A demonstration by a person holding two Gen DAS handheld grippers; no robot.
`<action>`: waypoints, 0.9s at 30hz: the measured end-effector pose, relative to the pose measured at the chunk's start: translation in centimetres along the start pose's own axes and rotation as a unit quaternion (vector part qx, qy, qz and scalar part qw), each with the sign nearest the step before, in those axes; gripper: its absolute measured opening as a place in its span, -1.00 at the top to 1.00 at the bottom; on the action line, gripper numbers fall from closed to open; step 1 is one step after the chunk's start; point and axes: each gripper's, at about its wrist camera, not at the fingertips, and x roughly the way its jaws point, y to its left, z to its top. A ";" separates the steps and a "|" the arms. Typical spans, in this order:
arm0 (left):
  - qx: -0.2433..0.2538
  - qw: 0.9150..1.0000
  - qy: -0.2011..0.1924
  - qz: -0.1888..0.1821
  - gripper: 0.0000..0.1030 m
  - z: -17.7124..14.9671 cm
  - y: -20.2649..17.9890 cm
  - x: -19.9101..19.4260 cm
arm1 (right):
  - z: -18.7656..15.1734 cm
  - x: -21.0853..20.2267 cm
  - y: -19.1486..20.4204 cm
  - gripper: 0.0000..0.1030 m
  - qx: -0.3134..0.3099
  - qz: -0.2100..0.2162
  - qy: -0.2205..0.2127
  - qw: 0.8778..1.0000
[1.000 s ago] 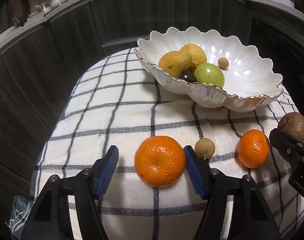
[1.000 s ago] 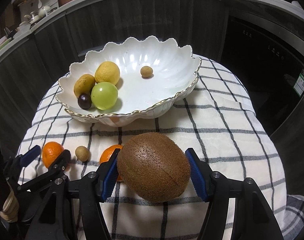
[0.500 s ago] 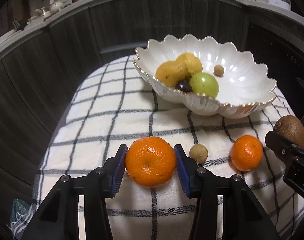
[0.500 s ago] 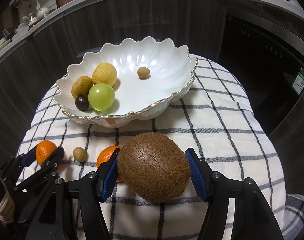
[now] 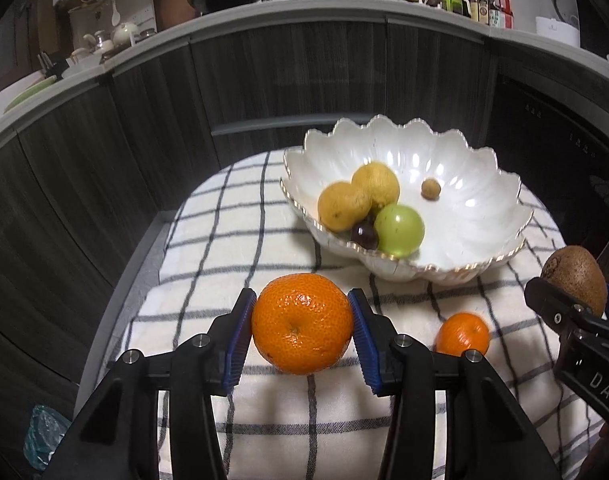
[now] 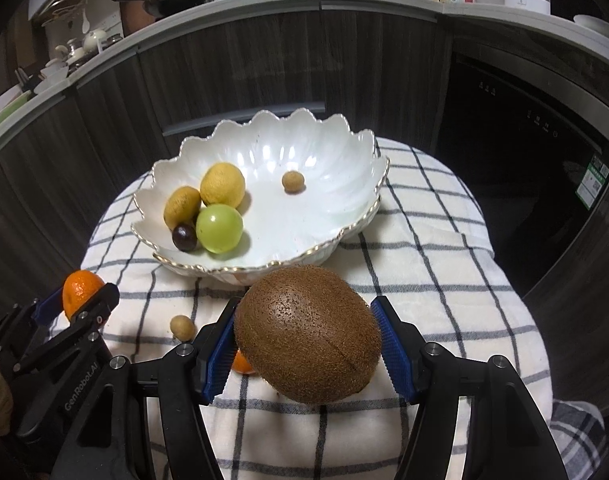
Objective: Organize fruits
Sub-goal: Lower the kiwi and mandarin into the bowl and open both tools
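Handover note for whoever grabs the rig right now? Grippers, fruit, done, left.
Left gripper: shut on the large orange, lifted off the checked cloth.
Right gripper: shut on the kiwi, also lifted.
Done: white bowl holds two yellow fruits, a green one, a dark one and a small brown one.
Left: drop both held fruits in the bowl, then the small orange and small brown fruit on the cloth.

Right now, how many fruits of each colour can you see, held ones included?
Orange: 2, one held, one on the cloth
Yellow: 2
Green: 1
Dark purple: 1
Tan: 2
Brown: 1 held
Total: 9
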 end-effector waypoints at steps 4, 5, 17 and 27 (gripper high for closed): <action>-0.002 1.000 -0.010 -0.001 0.10 1.0 -0.1 -0.8 | 0.9 -0.7 -0.2 -0.25 -0.003 0.000 -0.012 1.000; -0.002 1.000 -0.012 -0.002 0.10 1.3 -0.2 -1.0 | 1.1 -0.8 -0.2 -0.25 -0.004 0.000 -0.015 1.000; -0.002 0.999 -0.034 -0.011 0.10 4.8 -0.7 -0.6 | 4.7 -1.0 -0.3 -0.26 -0.014 0.000 -0.050 0.999; 0.001 0.999 -0.044 -0.017 0.10 8.0 -1.5 1.4 | 7.4 1.1 -0.3 -0.25 -0.019 0.005 -0.060 0.998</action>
